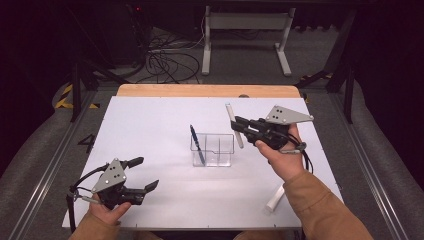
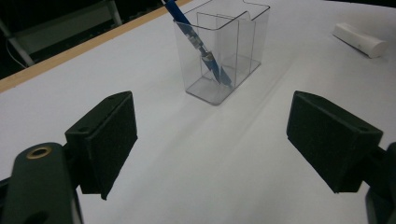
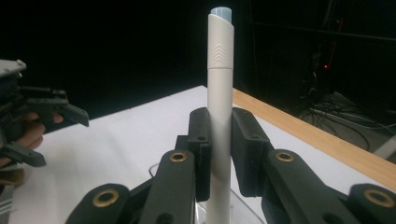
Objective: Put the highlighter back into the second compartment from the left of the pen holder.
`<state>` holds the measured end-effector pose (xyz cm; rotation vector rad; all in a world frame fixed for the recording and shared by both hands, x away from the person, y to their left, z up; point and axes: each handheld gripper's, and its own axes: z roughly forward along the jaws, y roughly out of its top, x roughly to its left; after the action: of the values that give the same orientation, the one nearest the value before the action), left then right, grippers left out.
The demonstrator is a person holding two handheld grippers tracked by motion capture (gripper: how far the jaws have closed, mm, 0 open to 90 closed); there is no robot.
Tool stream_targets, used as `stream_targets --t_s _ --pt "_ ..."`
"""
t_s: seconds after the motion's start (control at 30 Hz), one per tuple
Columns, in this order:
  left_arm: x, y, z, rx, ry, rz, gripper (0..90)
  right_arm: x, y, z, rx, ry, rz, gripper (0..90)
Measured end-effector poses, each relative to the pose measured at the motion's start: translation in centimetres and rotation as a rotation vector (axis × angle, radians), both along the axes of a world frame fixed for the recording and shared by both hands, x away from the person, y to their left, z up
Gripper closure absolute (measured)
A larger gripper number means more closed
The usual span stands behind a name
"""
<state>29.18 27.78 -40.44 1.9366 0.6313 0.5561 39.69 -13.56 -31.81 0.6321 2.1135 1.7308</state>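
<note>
R gripper [image 1: 239,129] clamped on white pen [image 1: 233,125], just right of holder [image 1: 213,150]. Mid-carry; you need to shift left, tip down, drop in. L gripper [image 1: 145,173] wide, idle near-left.

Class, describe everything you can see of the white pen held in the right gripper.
The white pen is a slim, smooth, plastic-looking stick with a pale blue-grey tip and small chevron marks below it. The right gripper clamps it at mid-length between its black jaws. It is held in the air just right of the clear holder, tilted slightly, touching nothing else.
</note>
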Motion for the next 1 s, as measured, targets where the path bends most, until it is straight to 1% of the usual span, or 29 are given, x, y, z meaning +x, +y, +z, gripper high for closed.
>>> stream_targets --t_s 0.03,0.27,0.4,0.6,0.8,1.0 --pt "0.0 0.0 0.0 0.0 -0.001 0.0 16.9 0.0 0.2 -0.1 0.005 0.004 0.002 78.9" --pt "0.0 0.0 0.0 0.003 0.0 -0.002 16.9 0.1 1.4 -0.5 0.053 -0.011 0.007 78.9" --pt "0.0 0.0 0.0 -0.003 -0.001 -0.002 16.9 0.3 2.0 -0.8 0.066 -0.004 0.01 78.9" --pt "0.0 0.0 0.0 -0.004 -0.001 -0.004 16.8 0.5 3.0 -1.2 0.062 -0.008 0.016 78.9" --pt "0.0 0.0 0.0 -0.002 -0.002 -0.003 16.8 0.9 3.7 -1.5 0.077 0.005 0.017 78.9" --pt "0.0 0.1 0.0 -0.006 0.0 -0.003 16.8 1.1 4.3 -1.7 0.076 0.013 0.015 78.9"
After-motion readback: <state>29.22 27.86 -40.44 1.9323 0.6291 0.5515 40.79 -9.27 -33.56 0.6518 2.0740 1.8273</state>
